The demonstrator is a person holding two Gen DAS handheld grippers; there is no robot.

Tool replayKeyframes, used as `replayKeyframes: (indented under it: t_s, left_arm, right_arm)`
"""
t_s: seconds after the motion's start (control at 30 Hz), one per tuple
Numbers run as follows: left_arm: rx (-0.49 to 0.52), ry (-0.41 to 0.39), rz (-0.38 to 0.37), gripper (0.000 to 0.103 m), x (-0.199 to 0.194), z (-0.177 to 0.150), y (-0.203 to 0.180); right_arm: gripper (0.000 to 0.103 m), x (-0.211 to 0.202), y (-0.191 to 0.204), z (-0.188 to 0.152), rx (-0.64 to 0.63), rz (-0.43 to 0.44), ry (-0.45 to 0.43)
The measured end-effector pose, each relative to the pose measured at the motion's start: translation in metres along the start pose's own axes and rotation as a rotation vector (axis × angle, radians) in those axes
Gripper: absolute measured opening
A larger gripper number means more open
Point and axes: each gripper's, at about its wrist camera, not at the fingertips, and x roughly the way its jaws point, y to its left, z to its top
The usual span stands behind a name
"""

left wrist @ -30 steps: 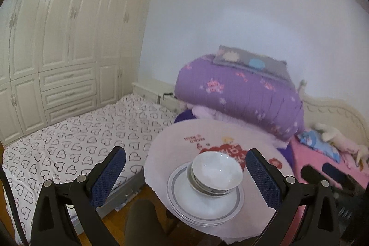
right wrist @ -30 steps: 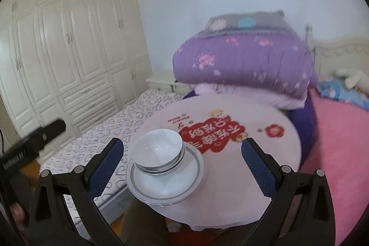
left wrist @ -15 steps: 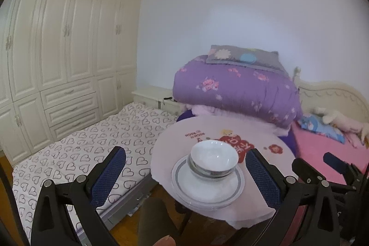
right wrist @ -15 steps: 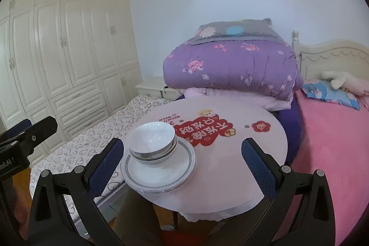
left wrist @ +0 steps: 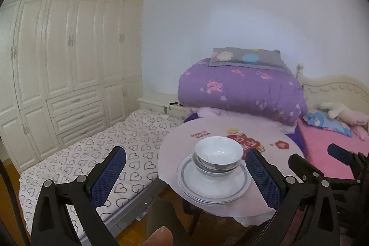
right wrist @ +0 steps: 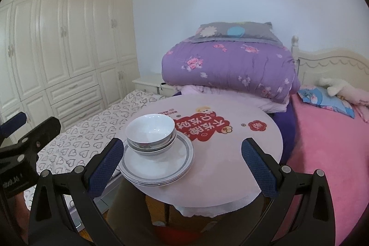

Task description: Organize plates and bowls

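Holding both hand-held grippers up in front of me, neither touching anything. Left hand-held gripper (left wrist: 184,173): fingers spread wide apart, nothing between the pads. Right hand-held gripper (right wrist: 182,165): same, fingers wide apart, gripping nothing.

Task items are sitting ahead of both grippers on the round tabletop (right wrist: 230,167), near its close edge. Stack of plates (right wrist: 159,165) w/ grey rim band is lying flat, at least 3 by the edges showing. Stack of bowls (right wrist: 151,133) is sitting upright on the plates, nested, top one white and showing nothing inside; looks like 3 but can't count for sure. From the left wrist cam, plates (left wrist: 213,179) and bowls (left wrist: 218,153) are lying fwd between the fingers, nearer the right finger. From the right wrist cam they're lying fwd and toward the left finger.

Tabletop is wearing a pale pink cover w/ a red printed patch (right wrist: 203,127) beyond the bowls.

Beyond the tabletop: folded purple quilt (left wrist: 239,91) w/ grey pillow (left wrist: 246,58) on top. Heart-print mattress (left wrist: 92,149) is lying to the left, white wardrobe (left wrist: 57,50) behind it. Pink bed (right wrist: 327,142) is lying to the right.
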Motion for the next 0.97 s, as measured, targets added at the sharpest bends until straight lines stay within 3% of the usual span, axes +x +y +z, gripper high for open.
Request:
replayKeyframes:
  t_s: [0.97]
  left_arm:
    - [-0.048, 0.003, -0.016, 0.102, -0.001, 0.010, 0.019]
  right_arm:
    - [0.103, -0.002, 0.003, 0.000, -0.003, 0.007, 0.003]
